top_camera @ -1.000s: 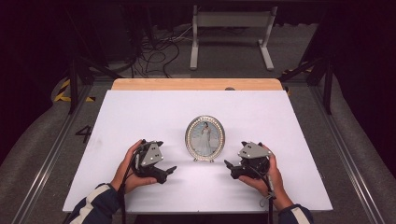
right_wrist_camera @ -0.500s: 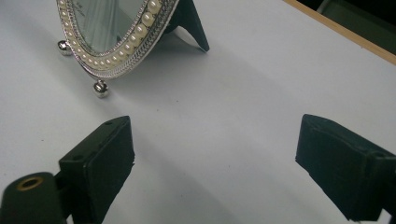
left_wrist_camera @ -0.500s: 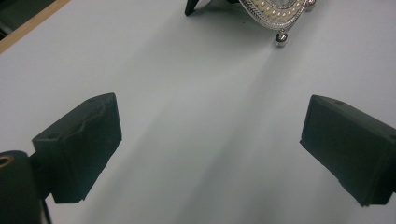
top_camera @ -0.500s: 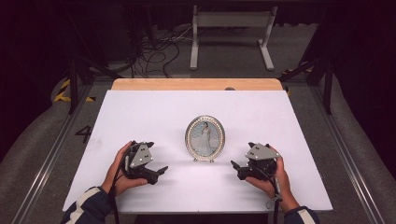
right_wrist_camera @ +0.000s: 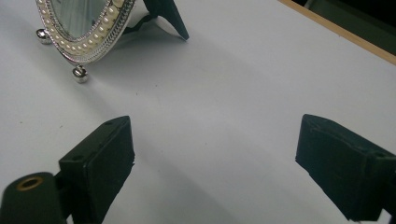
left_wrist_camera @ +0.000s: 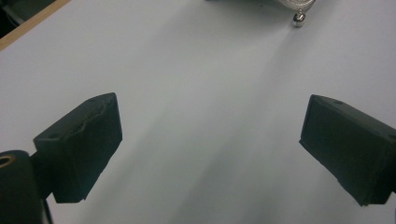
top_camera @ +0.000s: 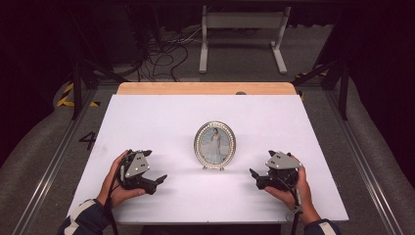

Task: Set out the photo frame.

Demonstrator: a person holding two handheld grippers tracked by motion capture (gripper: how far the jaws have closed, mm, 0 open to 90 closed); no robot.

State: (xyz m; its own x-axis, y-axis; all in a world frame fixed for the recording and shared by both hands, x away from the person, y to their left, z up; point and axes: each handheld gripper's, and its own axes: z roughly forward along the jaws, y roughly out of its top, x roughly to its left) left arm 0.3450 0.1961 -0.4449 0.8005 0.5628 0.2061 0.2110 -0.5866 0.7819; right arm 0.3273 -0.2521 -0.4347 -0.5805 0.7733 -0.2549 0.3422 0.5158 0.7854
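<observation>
Our left tool [top_camera: 159, 179] and right tool [top_camera: 253, 174] gape empty; nudging the upright oval pearl-rimmed silver picture frame [top_camera: 215, 144] at twelve o'clock probably topples it.

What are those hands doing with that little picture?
A person holds a gripper in each hand at a white table. A small oval picture frame stands upright in the middle. The left gripper and the right gripper sit on either side of it, both open and pointing toward it. Neither one touches the frame.
</observation>
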